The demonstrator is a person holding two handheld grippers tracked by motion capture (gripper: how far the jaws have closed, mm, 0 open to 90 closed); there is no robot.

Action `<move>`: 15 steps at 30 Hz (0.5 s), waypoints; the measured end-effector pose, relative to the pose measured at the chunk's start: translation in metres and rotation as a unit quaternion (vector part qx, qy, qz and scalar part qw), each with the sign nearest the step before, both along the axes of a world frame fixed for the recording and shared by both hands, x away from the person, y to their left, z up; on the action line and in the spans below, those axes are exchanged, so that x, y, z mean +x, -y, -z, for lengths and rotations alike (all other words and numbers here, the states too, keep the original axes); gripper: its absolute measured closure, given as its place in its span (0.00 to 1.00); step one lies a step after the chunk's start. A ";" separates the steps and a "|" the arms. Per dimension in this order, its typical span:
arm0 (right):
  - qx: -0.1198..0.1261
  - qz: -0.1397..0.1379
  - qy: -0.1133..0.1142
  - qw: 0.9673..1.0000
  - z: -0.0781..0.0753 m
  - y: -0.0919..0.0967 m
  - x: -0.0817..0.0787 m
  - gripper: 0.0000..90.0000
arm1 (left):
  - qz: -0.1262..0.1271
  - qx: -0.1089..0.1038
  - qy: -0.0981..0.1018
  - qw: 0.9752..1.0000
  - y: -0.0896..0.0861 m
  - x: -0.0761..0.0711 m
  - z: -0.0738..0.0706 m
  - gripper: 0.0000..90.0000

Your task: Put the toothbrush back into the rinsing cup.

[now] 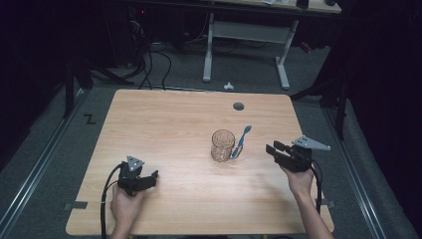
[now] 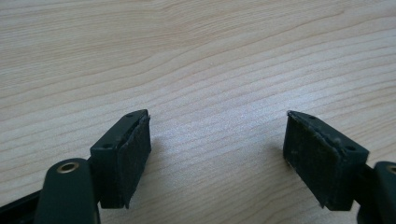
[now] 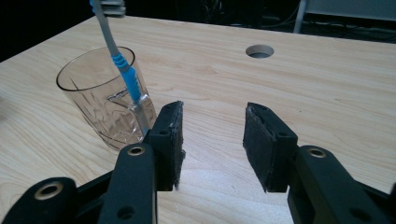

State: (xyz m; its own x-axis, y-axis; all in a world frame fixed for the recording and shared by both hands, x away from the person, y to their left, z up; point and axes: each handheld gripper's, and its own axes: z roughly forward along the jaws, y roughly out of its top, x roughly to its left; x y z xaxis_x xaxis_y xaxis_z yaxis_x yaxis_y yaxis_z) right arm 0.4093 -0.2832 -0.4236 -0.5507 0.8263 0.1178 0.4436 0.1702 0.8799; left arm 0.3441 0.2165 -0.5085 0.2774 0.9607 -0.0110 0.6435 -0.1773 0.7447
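A clear glass (image 1: 222, 145) stands right of centre on the wooden table (image 1: 169, 124), with 1 blue toothbrush (image 1: 242, 141) leaning against its rim. Left gripper (image 1: 149, 178) and right gripper (image 1: 272, 148) both spread, empty. Grey floor (image 1: 59, 144) surrounds.

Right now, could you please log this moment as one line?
left gripper open, idle | right gripper open beside glass | toothbrush leaning against glass

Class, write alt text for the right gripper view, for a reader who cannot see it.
Two open black jaws of the right gripper rise from the bottom edge over a light wooden table, holding nothing. Just beyond the jaw at picture left stands a clear cut-glass tumbler with a blue and grey toothbrush leaning against it, and a round hole shows in the tabletop farther back.
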 end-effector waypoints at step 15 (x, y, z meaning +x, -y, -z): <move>0.003 0.016 -0.018 1.000 0.014 0.007 0.003 0.64 | 0.000 0.000 0.000 1.000 0.000 0.000 0.000 0.26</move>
State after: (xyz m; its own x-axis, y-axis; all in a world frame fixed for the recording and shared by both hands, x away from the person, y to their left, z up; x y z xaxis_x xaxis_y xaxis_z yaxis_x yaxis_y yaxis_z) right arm 0.4128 -0.2904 -0.4373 -0.5197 0.8423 0.1431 0.4807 0.1498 0.8640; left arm 0.3441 0.2165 -0.5085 0.2774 0.9607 -0.0105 0.6435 -0.1777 0.7445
